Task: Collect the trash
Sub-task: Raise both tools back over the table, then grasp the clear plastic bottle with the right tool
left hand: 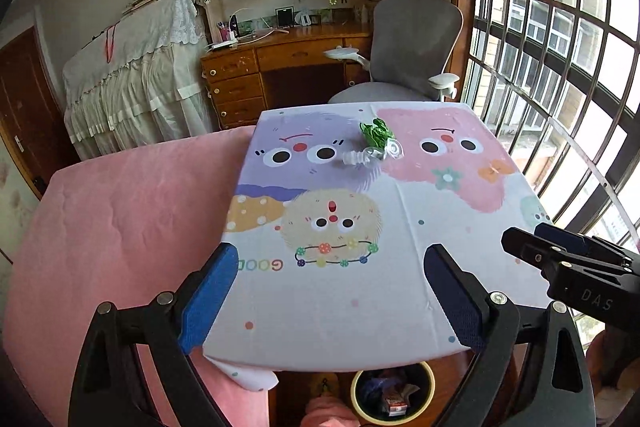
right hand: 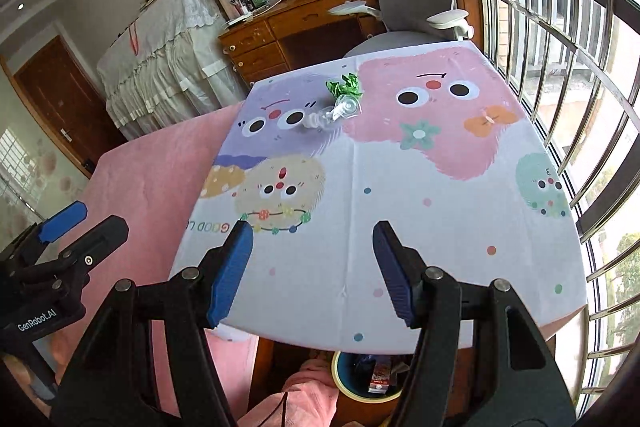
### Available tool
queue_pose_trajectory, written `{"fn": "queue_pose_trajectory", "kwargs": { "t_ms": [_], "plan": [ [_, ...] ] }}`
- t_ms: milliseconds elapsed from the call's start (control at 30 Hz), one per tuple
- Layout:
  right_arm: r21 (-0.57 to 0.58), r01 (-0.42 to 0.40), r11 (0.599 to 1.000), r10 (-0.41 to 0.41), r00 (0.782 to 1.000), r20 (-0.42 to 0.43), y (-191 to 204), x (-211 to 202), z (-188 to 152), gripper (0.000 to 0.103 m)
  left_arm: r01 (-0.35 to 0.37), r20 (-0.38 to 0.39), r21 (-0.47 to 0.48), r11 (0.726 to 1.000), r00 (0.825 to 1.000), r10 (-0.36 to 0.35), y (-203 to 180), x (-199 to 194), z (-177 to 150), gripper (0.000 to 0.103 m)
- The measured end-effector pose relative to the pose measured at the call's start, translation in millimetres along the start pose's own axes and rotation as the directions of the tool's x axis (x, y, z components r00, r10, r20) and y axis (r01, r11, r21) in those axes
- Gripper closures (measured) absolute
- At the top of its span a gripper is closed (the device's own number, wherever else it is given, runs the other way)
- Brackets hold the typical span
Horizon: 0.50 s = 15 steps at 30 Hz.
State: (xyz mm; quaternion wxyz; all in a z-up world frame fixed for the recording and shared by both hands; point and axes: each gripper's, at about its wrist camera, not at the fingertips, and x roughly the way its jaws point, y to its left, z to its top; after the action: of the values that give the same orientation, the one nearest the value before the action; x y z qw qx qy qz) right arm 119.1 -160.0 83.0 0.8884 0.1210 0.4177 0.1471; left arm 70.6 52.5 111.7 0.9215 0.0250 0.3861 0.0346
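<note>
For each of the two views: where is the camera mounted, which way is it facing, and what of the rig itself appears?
Left wrist: sits behind the open left claw, faces across the cartoon tablecloth toward the desk; the right claw shows at its right edge.
Right wrist: sits behind the open right claw, same heading; the left claw shows at its left.
Shared: green wrapper, crushed clear bottle, bin below the table's near edge.
</note>
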Motion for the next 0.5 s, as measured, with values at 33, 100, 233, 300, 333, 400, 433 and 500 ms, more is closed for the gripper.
{"fn": "queue_pose_trajectory", "kwargs": {
  "t_ms": [33,100,233,300,333,400,433,500],
  "plan": [
    [0.022,0.008,1.000,-0.008,1.000,-0.001,-0.1,10.5,9.6,0.043,0.005,0.003,0.005,1.000,1.000,-0.005,7.5,11.7,9.5,0.008],
    [0.050,0.014,0.999,-0.014,1.000,-0.011,2.4,38.8,28.7,0.044,0.026,0.003,0.025,0.999,1.000,-0.027,22.5,38.5,30.3,0.009],
    [0.144,0.031,0.989,-0.031,1.000,0.002,6.0,102.6,63.2,0.044,0.043,-0.011,0.087,0.995,0.999,-0.043,48.7,106.2,72.4,0.009],
    [0.195,0.053,0.979,-0.051,0.999,-0.016,7.4,141.9,77.9,0.044,0.064,-0.026,0.116,0.991,0.998,-0.061,62.6,144.8,93.2,0.009],
    [0.223,0.064,0.973,-0.058,0.998,-0.034,7.1,163.3,84.4,0.044,0.075,-0.034,0.127,0.989,0.997,-0.072,68.8,164.5,102.6,0.009],
    [0.281,0.085,0.956,-0.071,0.996,-0.059,5.4,206.1,95.1,0.044,0.099,-0.050,0.147,0.984,0.994,-0.092,80.2,203.7,121.0,0.009],
    [0.308,0.095,0.947,-0.079,0.995,-0.067,4.2,227.5,100.2,0.044,0.108,-0.060,0.159,0.981,0.993,-0.100,84.3,224.4,129.8,0.010],
    [0.362,0.116,0.925,-0.093,0.992,-0.080,0.6,267.8,107.0,0.044,0.131,-0.086,0.182,0.975,0.989,-0.117,89.5,261.8,141.6,0.010]
  ]
}}
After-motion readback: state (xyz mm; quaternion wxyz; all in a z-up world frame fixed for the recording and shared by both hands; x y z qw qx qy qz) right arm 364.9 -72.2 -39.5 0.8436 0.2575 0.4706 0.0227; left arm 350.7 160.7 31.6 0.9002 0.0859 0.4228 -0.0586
